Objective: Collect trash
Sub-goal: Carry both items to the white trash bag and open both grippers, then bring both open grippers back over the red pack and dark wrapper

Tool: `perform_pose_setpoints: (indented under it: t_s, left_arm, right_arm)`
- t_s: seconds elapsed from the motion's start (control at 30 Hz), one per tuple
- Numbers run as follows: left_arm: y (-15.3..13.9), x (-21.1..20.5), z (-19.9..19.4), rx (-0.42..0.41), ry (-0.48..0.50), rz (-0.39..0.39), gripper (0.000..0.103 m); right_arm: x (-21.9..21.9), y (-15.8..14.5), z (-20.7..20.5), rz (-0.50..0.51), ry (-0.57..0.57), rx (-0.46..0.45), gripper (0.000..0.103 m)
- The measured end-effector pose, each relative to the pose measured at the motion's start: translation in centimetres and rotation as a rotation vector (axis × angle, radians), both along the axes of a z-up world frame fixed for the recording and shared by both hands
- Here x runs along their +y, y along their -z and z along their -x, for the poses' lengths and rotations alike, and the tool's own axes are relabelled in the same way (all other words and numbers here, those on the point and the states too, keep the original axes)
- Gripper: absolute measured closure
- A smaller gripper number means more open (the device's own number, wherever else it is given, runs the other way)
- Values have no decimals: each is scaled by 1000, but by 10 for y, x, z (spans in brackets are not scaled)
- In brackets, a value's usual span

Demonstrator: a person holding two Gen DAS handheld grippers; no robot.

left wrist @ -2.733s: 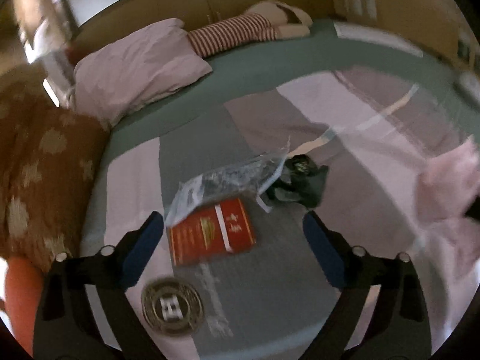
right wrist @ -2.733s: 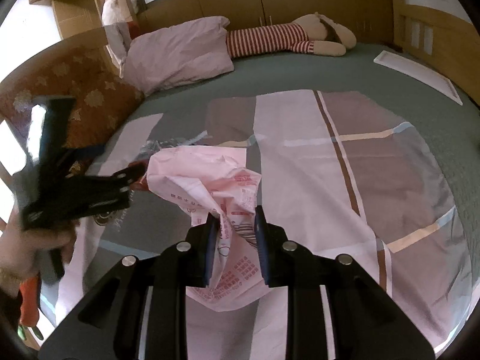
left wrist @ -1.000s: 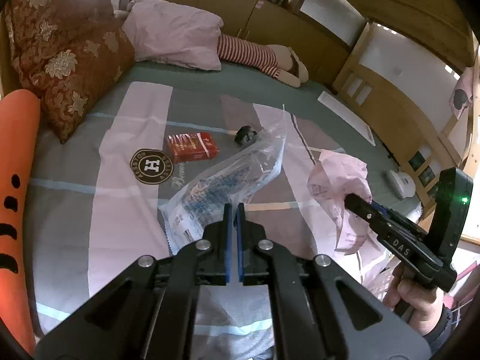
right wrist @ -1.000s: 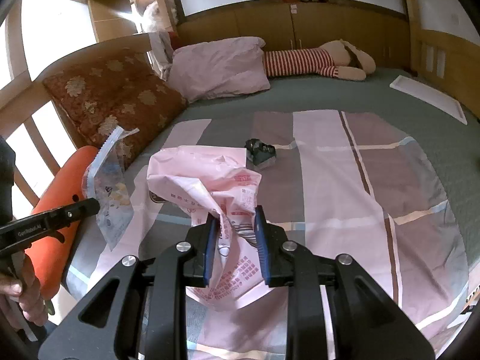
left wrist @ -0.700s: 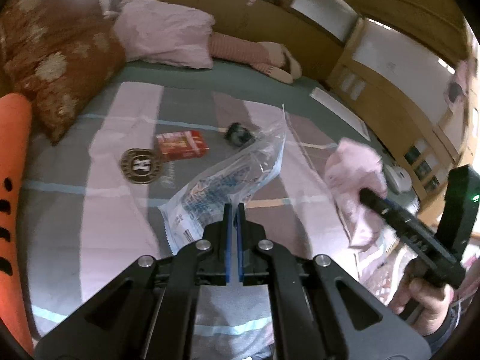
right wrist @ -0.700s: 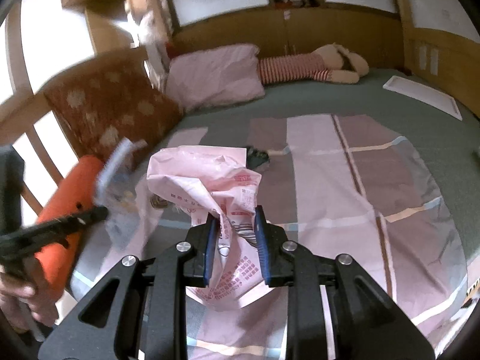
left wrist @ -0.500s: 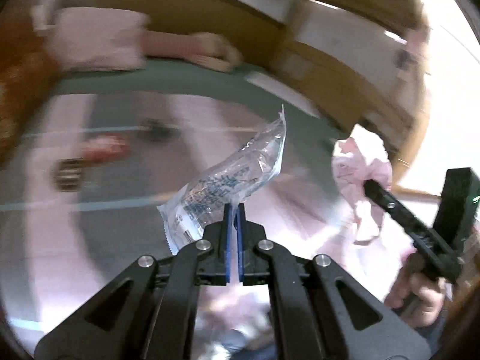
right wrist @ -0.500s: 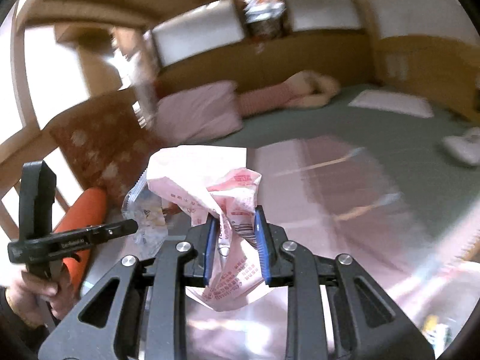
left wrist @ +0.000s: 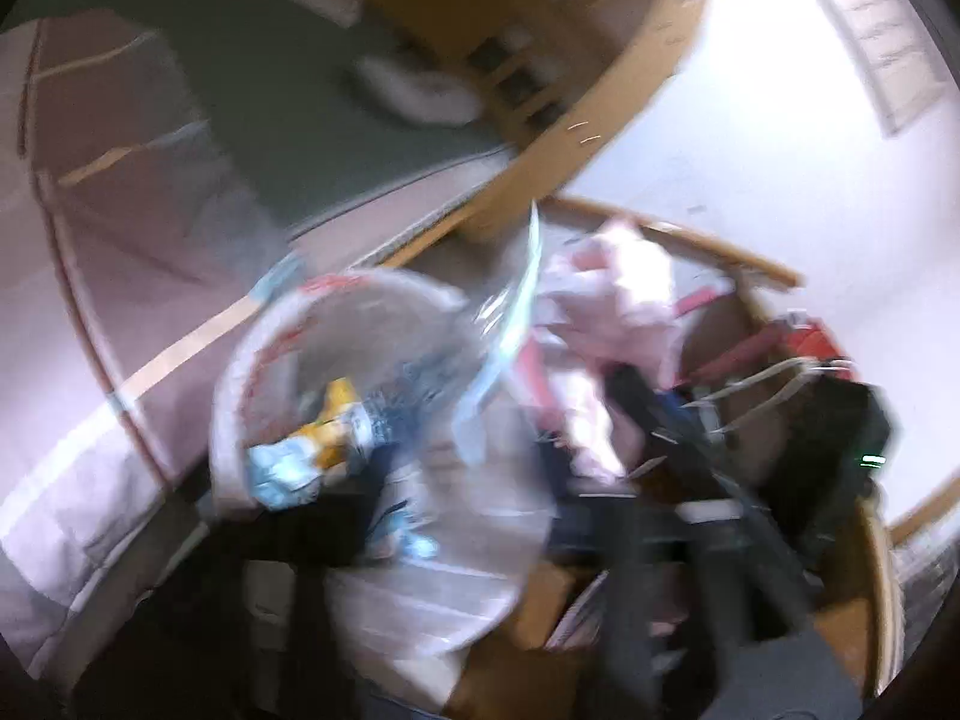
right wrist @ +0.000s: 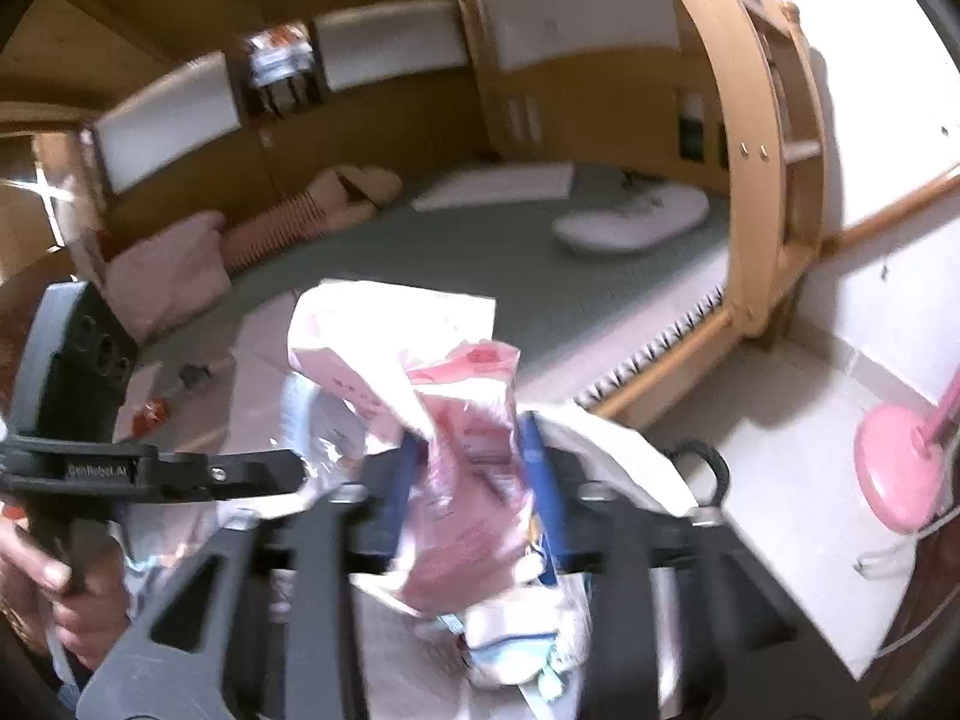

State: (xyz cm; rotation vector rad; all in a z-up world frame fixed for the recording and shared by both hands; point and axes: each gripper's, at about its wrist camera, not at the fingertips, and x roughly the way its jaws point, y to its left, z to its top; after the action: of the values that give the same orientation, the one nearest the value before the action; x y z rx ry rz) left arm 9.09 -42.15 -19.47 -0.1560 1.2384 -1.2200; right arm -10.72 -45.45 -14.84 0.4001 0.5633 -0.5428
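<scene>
Now both grippers tilted down — left gripper (left wrist: 462, 474), right gripper (right wrist: 474, 474)

Two grippers (right wrist: 474, 486) (right wrist: 294, 474), one pink wrapper (right wrist: 462, 420), one clear bag (left wrist: 420, 372), perhaps one bin (left wrist: 240, 372)

Pink crumpled wrapper (right wrist: 456, 420), clear blue-printed bag (left wrist: 420, 372), pink fan base (right wrist: 894, 468)

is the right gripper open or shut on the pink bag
Open: the right gripper has just been opening, its blue pads standing apart from the crumpled pink bag between them.
</scene>
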Motion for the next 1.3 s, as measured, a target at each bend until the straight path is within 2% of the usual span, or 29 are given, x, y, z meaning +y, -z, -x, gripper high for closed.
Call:
perform_pose_setpoints:
  t_s: [0.03, 0.07, 0.1, 0.17, 0.23, 0.3, 0.4, 0.47, 0.5, 0.63, 0.7, 0.77, 0.83, 1.03, 1.2, 1.3]
  left_arm:
    - [4, 4, -6, 3, -42, -26, 21]
    - [6, 12, -12, 18, -71, -25, 21]
    - [5, 27, -22, 40, -94, -1, 21]
    - [-5, 61, -38, 7, -145, 14, 20]
    - [-24, 108, -54, -125, -222, 1, 15]
    - [-41, 152, -69, -286, -313, -59, 11]
    - [-60, 224, -89, -551, -479, -216, 6]
    - [-58, 262, -105, -612, -587, -307, 4]
    - [-56, 279, -113, -609, -634, -338, 4]
    - [-27, 343, -157, -487, -924, -446, 4]
    - [-6, 351, -177, -465, -983, -505, 4]
    - [9, 341, -193, -450, -971, -544, 4]
    - [22, 333, -213, -436, -953, -565, 4]
    - [51, 321, -275, -409, -982, -583, 4]
    - [81, 323, -329, -321, -1031, -606, 4]
    - [91, 321, -348, -310, -1027, -620, 4]
  right_arm:
    - [0, 0, 2, 4, 24, -19, 24]
    - [1, -1, 4, 10, 34, -31, 19]
    - [4, -1, 1, 14, 32, -43, 18]
    - [11, 0, -11, 9, 11, -49, 17]
    - [24, 2, -30, -10, -38, -55, 17]
    - [37, 1, -49, -10, -91, -63, 17]
    - [69, -1, -93, 5, -198, -73, 16]
    - [96, -5, -129, 8, -284, -84, 16]
    - [107, -7, -142, 7, -315, -93, 16]
    - [155, -15, -212, 20, -434, -126, 12]
    - [172, -17, -244, 13, -467, -140, 12]
    - [183, -14, -277, 22, -482, -139, 12]
    - [189, -5, -316, 25, -499, -98, 12]
    - [192, 26, -386, 23, -527, -26, 12]
    - [190, 51, -425, 12, -520, 25, 12]
    - [186, 59, -441, -6, -521, 27, 12]
